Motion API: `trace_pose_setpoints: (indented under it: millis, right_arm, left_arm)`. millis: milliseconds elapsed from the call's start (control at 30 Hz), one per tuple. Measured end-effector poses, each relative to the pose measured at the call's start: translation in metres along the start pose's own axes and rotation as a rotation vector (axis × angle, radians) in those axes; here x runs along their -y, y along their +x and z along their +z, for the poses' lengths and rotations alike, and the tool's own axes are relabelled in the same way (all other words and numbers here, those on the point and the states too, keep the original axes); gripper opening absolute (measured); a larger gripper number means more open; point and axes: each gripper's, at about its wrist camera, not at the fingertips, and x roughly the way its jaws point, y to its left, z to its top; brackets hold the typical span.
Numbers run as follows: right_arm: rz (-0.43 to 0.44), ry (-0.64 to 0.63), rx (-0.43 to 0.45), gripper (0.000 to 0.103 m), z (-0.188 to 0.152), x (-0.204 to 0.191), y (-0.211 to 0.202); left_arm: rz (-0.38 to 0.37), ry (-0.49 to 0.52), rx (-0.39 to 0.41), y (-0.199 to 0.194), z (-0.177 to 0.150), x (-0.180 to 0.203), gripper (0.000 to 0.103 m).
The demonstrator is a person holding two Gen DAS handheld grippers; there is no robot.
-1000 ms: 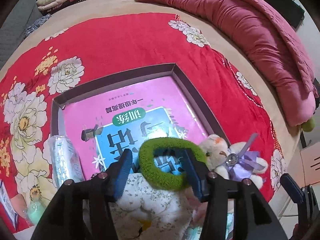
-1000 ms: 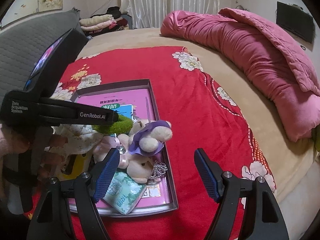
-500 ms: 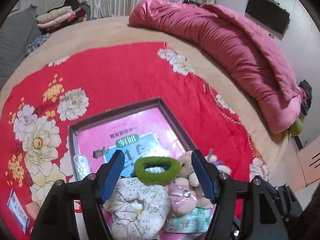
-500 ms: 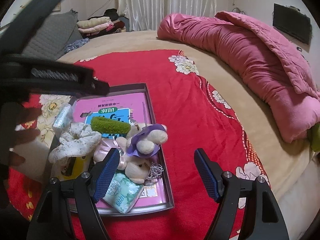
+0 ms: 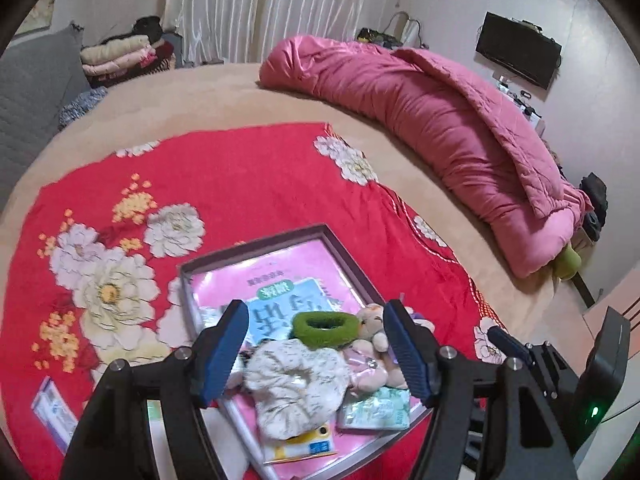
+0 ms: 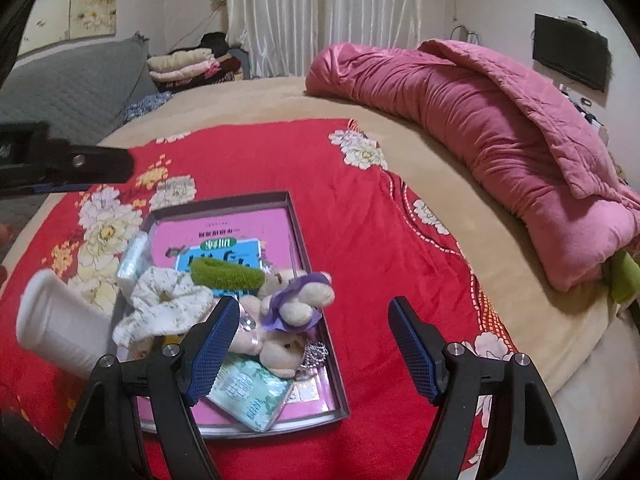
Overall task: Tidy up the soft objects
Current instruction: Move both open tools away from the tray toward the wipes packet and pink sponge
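A shallow box [image 5: 344, 254] [image 6: 298, 236] with a pink book inside lies on a red floral blanket. In it rest a green fuzzy scrunchie [image 5: 325, 325] [image 6: 226, 275], a cream floral scrunchie [image 5: 294, 382] [image 6: 164, 306], small plush bears [image 5: 374, 326] [image 6: 300, 306] and a green tissue pack [image 5: 376, 410] [image 6: 250, 394]. My left gripper [image 5: 320, 354] is open and empty, held above the scrunchies. My right gripper [image 6: 316, 350] is open and empty, above the box's near right side.
A rolled pink quilt [image 5: 440, 120] [image 6: 480, 120] lies along the bed's right. Folded clothes [image 5: 120, 54] are stacked at the far left. A white cylinder [image 6: 56, 326] and a clear pack [image 6: 134, 258] sit left of the box. The bed edge is near right.
My left gripper let go of the green scrunchie, which now rests in the box, and has pulled back and up. My right gripper has risen slightly.
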Motion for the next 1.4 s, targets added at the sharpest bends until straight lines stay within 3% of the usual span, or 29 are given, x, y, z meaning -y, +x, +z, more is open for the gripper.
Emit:
trace_pose_setpoints:
  millis: [267,567,767,1133,1400]
  right_arm:
    - [-0.023,0.006,0.074,0.078,0.013,-0.011,-0.026]
    - [0.029,-0.017,0.186,0.078,0.033,-0.052,-0.058]
    - [0.088,-0.066,0.233,0.078,0.045,-0.099,-0.076]
    - [0.248,-0.215,0.279,0.078,0.053,-0.203,-0.102]
    - [0.323,-0.330,0.264,0.078,0.042,-0.270,-0.103]
  left_arm:
    - [0.016,-0.057,0.093,-0.058,0.001,-0.038,0.069]
    - [0.118,-0.224,0.166,-0.130,-0.018,-0.135,0.070]
    - [0.177,-0.282,0.168,-0.156,-0.040,-0.185,0.070]
    - [0.242,-0.335,0.191,-0.188,-0.079,-0.237,0.070]
    - [0.241,-0.396,0.177,-0.197,-0.100,-0.270,0.070]
